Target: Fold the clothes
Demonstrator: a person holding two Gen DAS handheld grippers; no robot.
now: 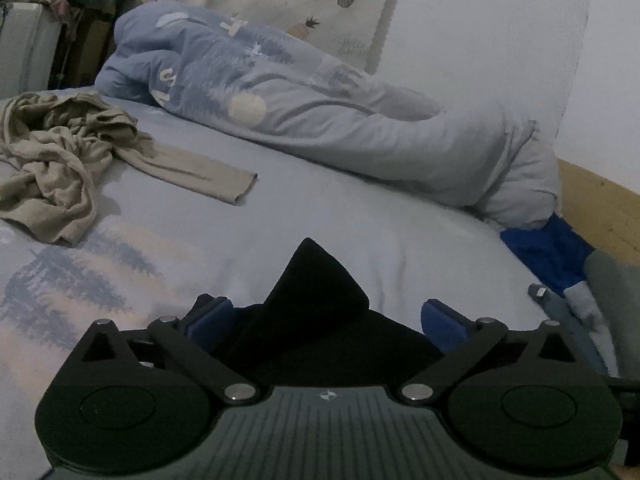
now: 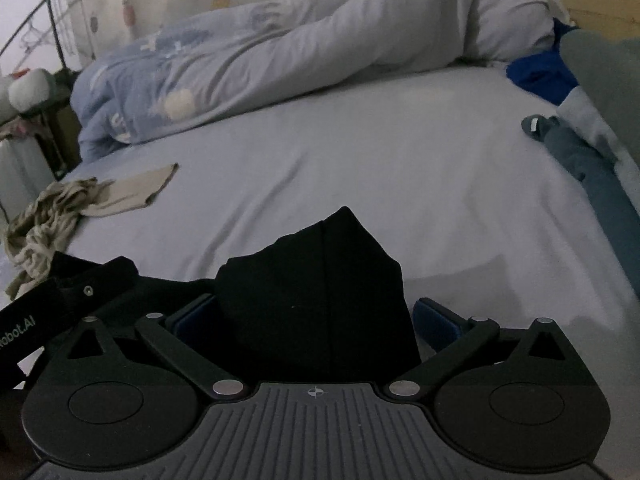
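Both claws gape wide – black cloth lies between left gripper pads, loose; likewise right gripper, peaking at twelve o'clock.

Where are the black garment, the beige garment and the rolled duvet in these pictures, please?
black garment (image 2: 316, 292): right wrist view, middle of its raised fold.
beige garment (image 1: 60, 160): left wrist view, its crumpled heap.
rolled duvet (image 1: 304, 104): left wrist view, its printed middle.

— What is being carried by the bed?
— A rumpled duvet is being borne along its far side; a beige garment is lying crumpled left of the duvet, a black garment nearest.
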